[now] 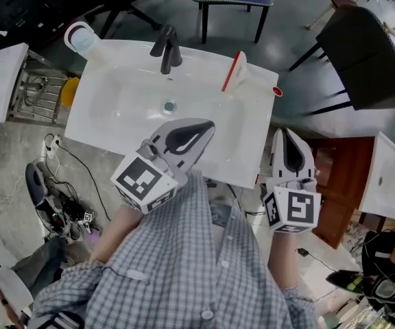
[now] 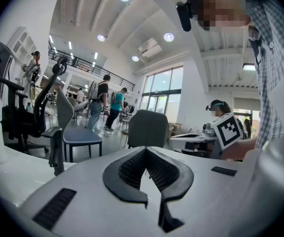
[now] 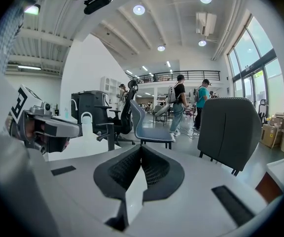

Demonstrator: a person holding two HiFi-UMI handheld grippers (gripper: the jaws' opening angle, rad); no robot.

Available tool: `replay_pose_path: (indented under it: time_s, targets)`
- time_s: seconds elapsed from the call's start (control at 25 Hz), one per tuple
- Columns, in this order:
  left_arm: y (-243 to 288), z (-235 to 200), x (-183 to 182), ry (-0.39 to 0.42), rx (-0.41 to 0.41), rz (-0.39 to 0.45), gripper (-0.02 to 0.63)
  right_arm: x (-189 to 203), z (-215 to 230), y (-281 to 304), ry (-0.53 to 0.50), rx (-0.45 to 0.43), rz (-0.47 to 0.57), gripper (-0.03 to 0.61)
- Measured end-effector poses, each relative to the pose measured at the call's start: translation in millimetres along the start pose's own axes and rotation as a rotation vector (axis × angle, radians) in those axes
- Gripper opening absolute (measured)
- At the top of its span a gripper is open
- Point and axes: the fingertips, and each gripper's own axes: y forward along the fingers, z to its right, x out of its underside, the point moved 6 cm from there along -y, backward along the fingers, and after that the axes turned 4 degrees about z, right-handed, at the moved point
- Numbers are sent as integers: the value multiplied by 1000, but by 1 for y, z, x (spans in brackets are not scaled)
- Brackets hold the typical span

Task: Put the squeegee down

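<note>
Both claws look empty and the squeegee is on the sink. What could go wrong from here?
1. The squeegee rests by the basin's right edge on the sink; a nudge might slide it in.
2. The left claw, shut and empty, hangs over the sink's front rim; a forward swing could hit the faucet.
3. Loose cables on the floor at the person's left could snag a foot.

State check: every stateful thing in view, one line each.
squeegee: resting on right side of sink, unheld
left gripper: jaws shut, empty
right gripper: jaws shut, empty
faucet: no water running
sink: no standing water visible
</note>
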Motion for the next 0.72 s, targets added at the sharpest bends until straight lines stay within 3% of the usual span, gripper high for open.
replay_pose_path:
  time_s: [0.72]
  targets:
    - [1,2,2,6,13,2,6,7,-1,1,6,-7,-33,9]
